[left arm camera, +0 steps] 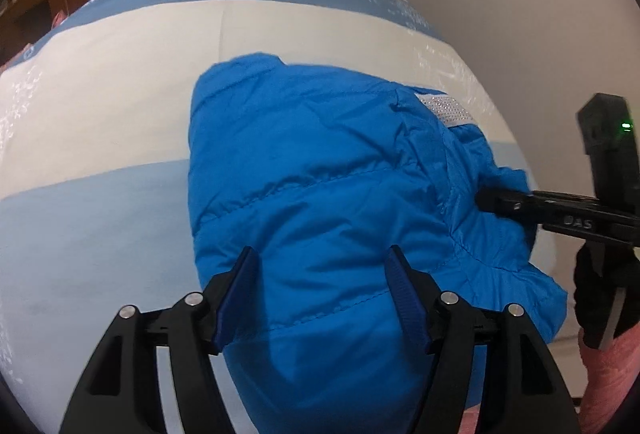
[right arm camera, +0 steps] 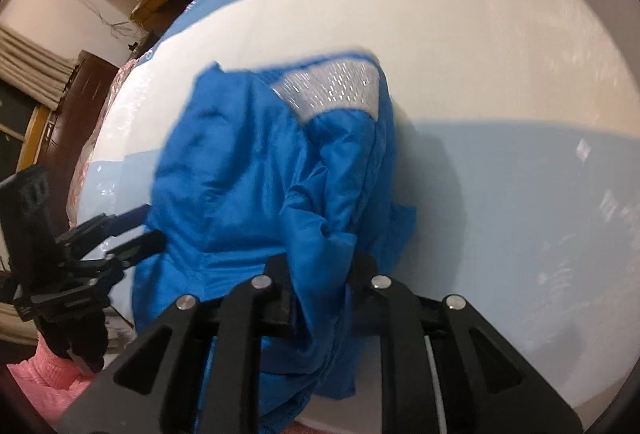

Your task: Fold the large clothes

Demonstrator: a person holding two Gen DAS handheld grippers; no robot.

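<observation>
One blue quilted jacket [left arm camera: 320, 194] on striped sheet [left arm camera: 120, 94]; left gripper [left arm camera: 320, 266] spread apart above it, right gripper [right arm camera: 320, 266] clamping its fabric.

Your jacket [left arm camera: 320, 194] is thin quilted cloth with a slight sheen, stitched in rows and crinkled at the seams; its grey band [right arm camera: 332, 86] looks like mesh dotted with reflective specks. The sheet [left arm camera: 100, 122] under it is smooth matt cloth, white and blue. Both grippers, left [left arm camera: 324, 270] and right [right arm camera: 320, 270], are matt black plastic with bright metal pins; the left pads [left arm camera: 400, 274] are ribbed blue. Your sleeve [right arm camera: 52, 390] is fuzzy pink knit.
</observation>
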